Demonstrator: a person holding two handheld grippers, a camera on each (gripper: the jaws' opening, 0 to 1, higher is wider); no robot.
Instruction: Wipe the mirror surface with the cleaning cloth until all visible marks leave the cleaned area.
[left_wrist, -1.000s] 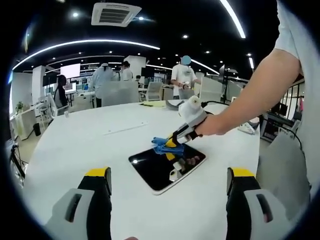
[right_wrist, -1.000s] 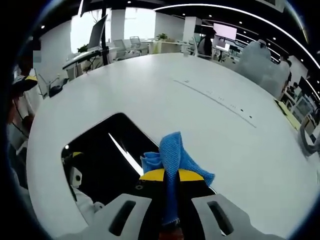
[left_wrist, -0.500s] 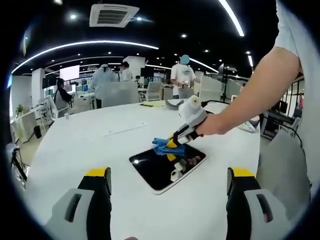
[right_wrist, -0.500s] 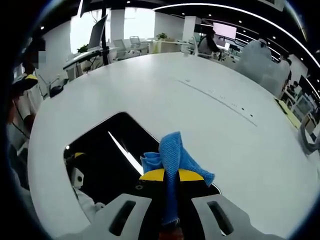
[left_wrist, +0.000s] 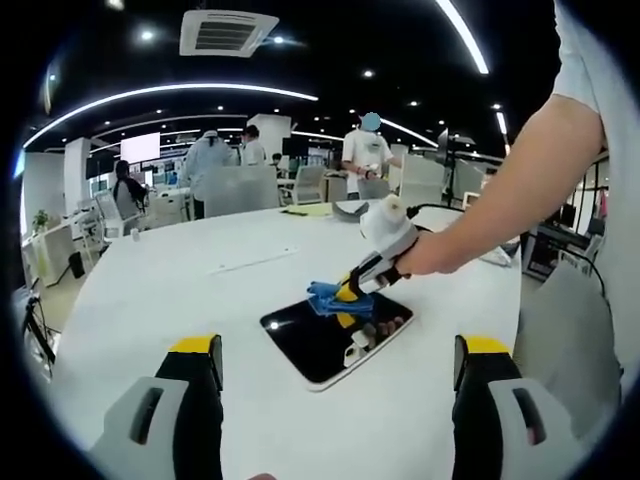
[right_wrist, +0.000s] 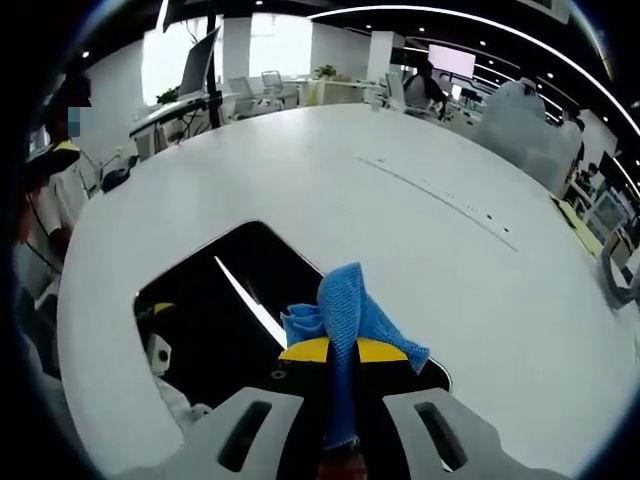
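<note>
A dark rectangular mirror (left_wrist: 335, 340) (right_wrist: 215, 320) with a white rim lies flat on the white table (left_wrist: 180, 290). My right gripper (left_wrist: 350, 292) (right_wrist: 342, 352) is shut on a blue cleaning cloth (left_wrist: 325, 298) (right_wrist: 350, 312), which rests on the mirror's far edge. The holding hand and gripper reflect in the glass. My left gripper (left_wrist: 335, 355) stands open over the near table, short of the mirror, with nothing between its yellow-tipped fingers (left_wrist: 195, 350).
The round white table (right_wrist: 420, 230) stretches far around the mirror. Yellow papers (left_wrist: 305, 208) lie at its far edge. Several people (left_wrist: 365, 155) stand among desks and chairs behind. The person's arm (left_wrist: 500, 200) reaches in from the right.
The right gripper and cloth have slid slightly right and nearer along the mirror's far edge. The left gripper has held still.
</note>
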